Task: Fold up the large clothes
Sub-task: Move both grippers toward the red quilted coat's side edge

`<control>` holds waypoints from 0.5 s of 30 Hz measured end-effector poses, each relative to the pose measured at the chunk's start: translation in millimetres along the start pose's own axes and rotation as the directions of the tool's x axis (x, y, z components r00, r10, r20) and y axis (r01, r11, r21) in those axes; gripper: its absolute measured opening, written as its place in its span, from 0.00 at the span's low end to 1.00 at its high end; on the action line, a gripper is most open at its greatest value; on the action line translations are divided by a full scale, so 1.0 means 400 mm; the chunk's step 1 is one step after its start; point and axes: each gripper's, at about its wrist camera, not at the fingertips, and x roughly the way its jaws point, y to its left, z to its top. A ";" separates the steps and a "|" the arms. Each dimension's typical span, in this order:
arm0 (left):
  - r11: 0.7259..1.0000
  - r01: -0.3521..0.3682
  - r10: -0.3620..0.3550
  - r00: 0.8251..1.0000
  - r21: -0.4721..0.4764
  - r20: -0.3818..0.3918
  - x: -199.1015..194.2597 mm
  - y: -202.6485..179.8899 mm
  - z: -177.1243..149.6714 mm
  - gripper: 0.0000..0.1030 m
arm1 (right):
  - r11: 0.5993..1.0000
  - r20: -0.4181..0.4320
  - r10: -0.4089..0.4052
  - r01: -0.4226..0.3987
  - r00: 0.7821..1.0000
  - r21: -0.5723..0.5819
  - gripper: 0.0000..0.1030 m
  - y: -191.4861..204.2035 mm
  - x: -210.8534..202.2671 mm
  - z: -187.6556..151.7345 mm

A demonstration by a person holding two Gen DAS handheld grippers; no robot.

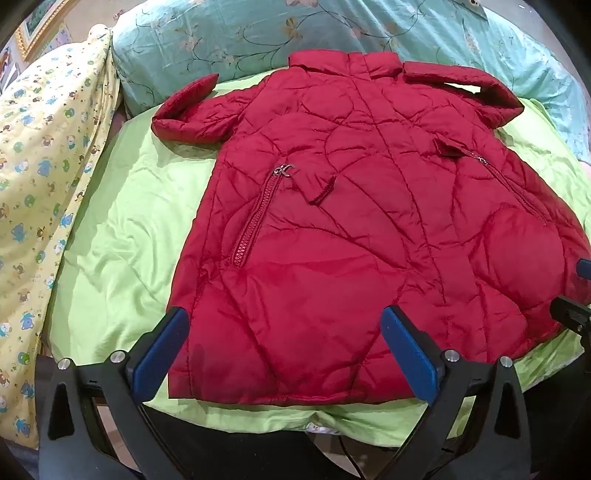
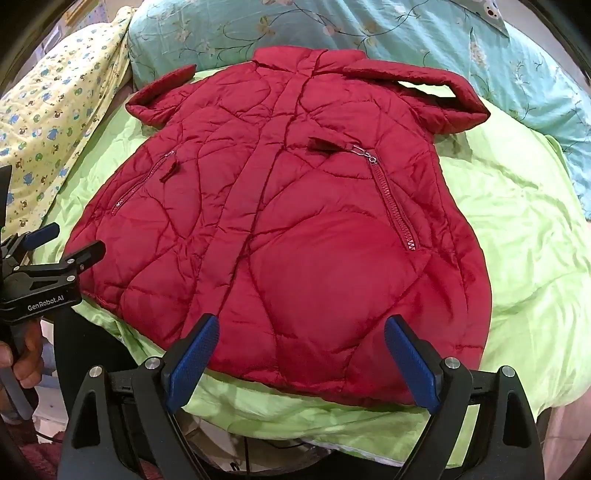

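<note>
A red quilted jacket (image 1: 351,206) lies flat, front up, on a light green sheet (image 1: 122,229), collar far, hem near. Both sleeves are folded in at the shoulders. It also shows in the right wrist view (image 2: 280,221). My left gripper (image 1: 284,325) is open and empty, above the hem's left part. My right gripper (image 2: 301,332) is open and empty, above the hem's right part. The left gripper also shows in the right wrist view (image 2: 59,240), at the jacket's left edge. The right gripper's tip (image 1: 576,295) shows at the far right of the left wrist view.
A teal floral quilt (image 1: 295,33) lies behind the jacket. A yellow patterned blanket (image 1: 44,177) lies along the left. The sheet's near edge (image 2: 295,417) hangs just below the hem. A hand (image 2: 22,362) holds the left gripper's handle.
</note>
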 end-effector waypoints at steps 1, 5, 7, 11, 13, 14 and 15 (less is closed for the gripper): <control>1.000 0.000 0.000 1.000 0.000 0.000 0.001 -0.001 0.000 1.00 | 1.000 0.000 -0.001 0.001 1.000 0.000 0.90 0.002 0.000 0.002; 1.000 -0.003 0.003 1.000 -0.001 -0.008 0.005 -0.005 -0.001 1.00 | 1.000 -0.002 0.002 -0.002 1.000 0.003 0.90 0.001 0.005 0.005; 1.000 -0.001 0.001 1.000 -0.003 -0.011 0.014 -0.006 -0.001 1.00 | 1.000 -0.005 0.005 -0.005 1.000 0.002 0.90 0.004 0.001 0.006; 1.000 0.002 -0.002 1.000 0.003 -0.024 0.017 0.003 -0.004 1.00 | 1.000 -0.008 0.004 -0.004 1.000 0.002 0.90 0.004 0.006 0.003; 1.000 0.001 -0.001 1.000 0.001 -0.019 0.021 0.001 -0.006 1.00 | 1.000 -0.009 0.006 -0.006 1.000 0.004 0.90 0.006 0.007 0.001; 1.000 0.003 -0.003 1.000 0.001 -0.017 0.022 0.002 -0.004 1.00 | 1.000 -0.009 0.007 -0.007 1.000 0.003 0.90 0.007 0.008 0.001; 1.000 0.005 -0.005 1.000 0.001 -0.012 0.025 0.003 0.001 1.00 | 1.000 -0.004 0.007 -0.007 1.000 0.002 0.90 0.006 0.010 0.005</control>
